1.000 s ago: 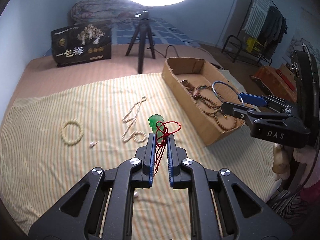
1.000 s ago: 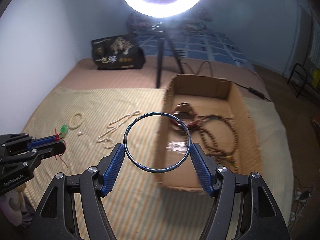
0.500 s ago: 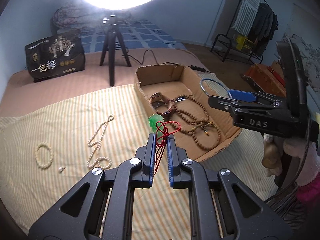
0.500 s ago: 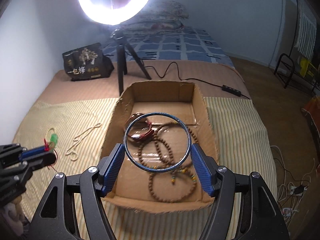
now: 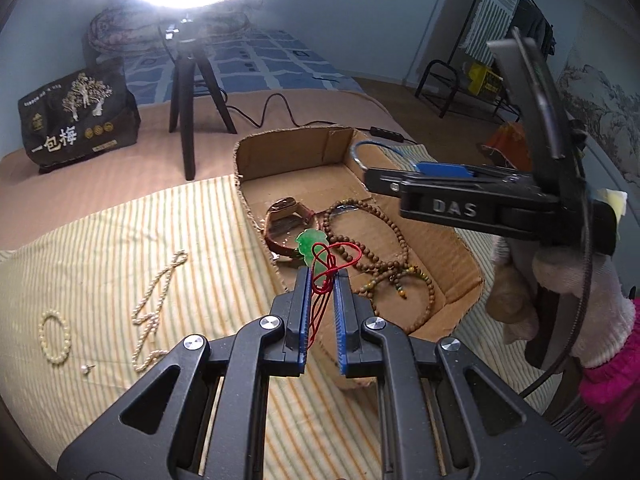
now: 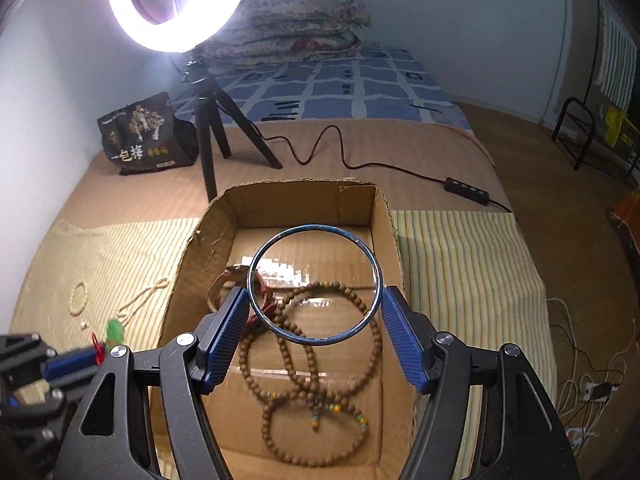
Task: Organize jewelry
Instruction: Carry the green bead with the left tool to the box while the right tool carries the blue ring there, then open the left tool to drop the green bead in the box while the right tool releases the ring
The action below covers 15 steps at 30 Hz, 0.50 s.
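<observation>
My left gripper [image 5: 322, 280] is shut on a green jade pendant [image 5: 310, 243] with a red cord [image 5: 334, 258], held at the near left wall of the cardboard box [image 5: 280, 152]. My right gripper [image 6: 314, 312] is shut on a thin blue bangle [image 6: 352, 240], held level above the box [image 6: 384, 216]; it also shows in the left wrist view [image 5: 404, 178]. In the box lie a brown beaded necklace [image 6: 320, 380] and a brown leather watch [image 5: 286, 216]. On the striped cloth [image 5: 120, 248] lie a pearl necklace [image 5: 156, 308], a pearl bracelet [image 5: 54, 336] and a small pearl earring [image 5: 85, 369].
A ring light on a black tripod [image 5: 188, 80] stands behind the box, its cable and switch [image 6: 466, 191] trail right. A dark printed bag [image 5: 76, 116] sits at the back left. Folded quilts [image 6: 296, 28] lie on the bed beyond.
Both grippers have moved right over the box with their loads. The pendant went from above the cloth to the box's left wall; the bangle now hangs over the box interior.
</observation>
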Tool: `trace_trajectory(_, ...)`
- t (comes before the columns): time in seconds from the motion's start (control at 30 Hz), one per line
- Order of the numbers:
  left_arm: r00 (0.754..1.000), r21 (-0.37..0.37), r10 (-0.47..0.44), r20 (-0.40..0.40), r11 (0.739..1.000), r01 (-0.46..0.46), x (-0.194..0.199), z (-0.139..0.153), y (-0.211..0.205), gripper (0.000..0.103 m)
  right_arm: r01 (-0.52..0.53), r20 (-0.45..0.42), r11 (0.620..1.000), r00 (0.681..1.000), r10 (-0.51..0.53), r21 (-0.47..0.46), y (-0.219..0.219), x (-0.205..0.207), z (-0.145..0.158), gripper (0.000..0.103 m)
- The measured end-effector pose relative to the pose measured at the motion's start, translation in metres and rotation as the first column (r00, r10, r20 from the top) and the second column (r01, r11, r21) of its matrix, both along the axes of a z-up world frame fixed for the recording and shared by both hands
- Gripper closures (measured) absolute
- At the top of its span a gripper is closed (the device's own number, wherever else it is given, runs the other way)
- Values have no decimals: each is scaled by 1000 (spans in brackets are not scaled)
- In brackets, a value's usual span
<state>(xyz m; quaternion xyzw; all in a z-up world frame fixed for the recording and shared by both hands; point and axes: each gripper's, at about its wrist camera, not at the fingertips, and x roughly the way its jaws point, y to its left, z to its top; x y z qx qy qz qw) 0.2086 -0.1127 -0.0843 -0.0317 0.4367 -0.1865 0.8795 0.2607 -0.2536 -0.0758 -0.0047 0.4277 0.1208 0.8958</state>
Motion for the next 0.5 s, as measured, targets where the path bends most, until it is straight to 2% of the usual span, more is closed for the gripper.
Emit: trace_trajectory(0.5, 999, -13, -17, -50, 1000, 17, 12, -18, -17, 94, 25, -42, 999, 999, -24, 19, -6, 35, -18, 35)
